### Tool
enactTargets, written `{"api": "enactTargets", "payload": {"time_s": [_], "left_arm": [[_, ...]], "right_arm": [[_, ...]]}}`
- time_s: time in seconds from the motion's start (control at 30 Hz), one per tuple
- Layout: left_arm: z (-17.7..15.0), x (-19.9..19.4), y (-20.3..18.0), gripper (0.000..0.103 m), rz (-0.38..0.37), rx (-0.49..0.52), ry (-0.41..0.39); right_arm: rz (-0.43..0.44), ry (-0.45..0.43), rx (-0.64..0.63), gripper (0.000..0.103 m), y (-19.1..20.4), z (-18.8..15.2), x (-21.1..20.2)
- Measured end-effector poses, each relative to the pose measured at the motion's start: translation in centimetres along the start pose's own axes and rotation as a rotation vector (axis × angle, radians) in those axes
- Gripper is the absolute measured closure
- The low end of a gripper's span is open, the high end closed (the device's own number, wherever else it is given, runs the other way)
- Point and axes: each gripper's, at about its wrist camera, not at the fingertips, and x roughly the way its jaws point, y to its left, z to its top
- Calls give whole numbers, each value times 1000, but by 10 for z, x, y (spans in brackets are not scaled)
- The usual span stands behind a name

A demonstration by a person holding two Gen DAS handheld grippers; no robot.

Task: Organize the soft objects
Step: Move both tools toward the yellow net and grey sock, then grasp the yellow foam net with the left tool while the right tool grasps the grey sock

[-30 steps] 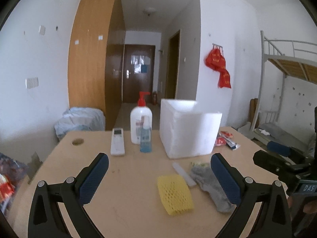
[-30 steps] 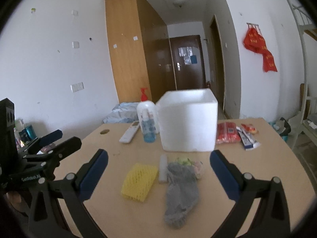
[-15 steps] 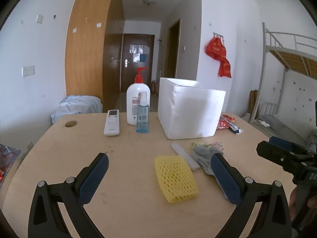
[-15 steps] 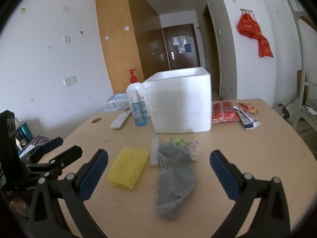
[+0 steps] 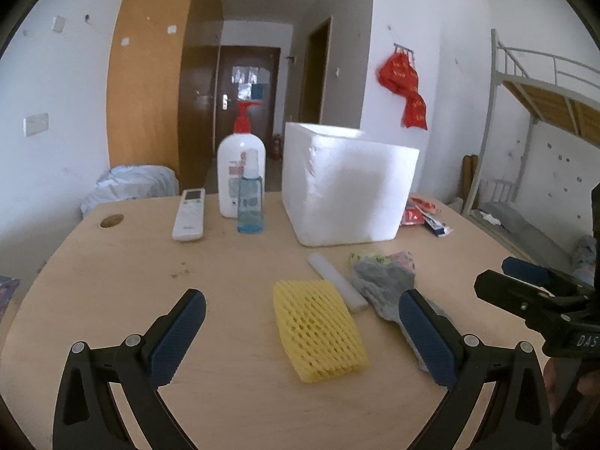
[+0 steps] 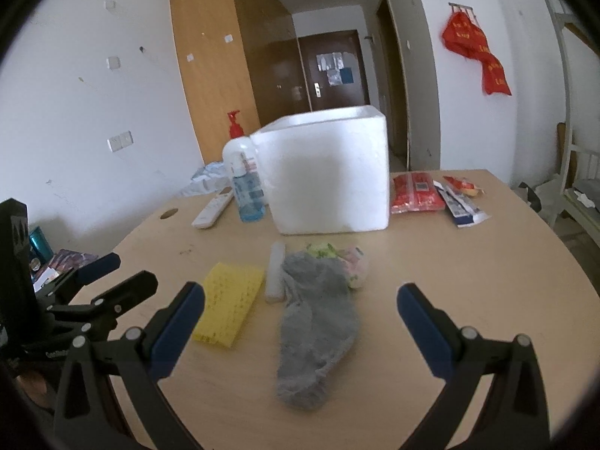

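Standing behind the grey sock [image 6: 317, 322], the foam box [image 6: 330, 176] hides its inside; both claws gape, holding nothing

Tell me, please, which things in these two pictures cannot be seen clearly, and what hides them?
- Inside of the white foam box: hidden by its own walls in both views.
- Grey sock, left wrist view: the near end is covered by a finger of the left gripper.
- Pump bottle, right wrist view: partly behind the box.
- Pastel item behind the sock: mostly covered; its kind is unclear.
- Labels on the red packets: too small.
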Motion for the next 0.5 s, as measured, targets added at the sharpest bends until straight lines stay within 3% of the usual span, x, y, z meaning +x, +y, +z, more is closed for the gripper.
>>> {"api": "enactTargets", "payload": {"time_s": [0.5], "left_arm": [[-4, 42, -5, 0, -89, -5, 172]], "right_arm": [[-5, 120, 8, 0, -8, -4, 28]]}}
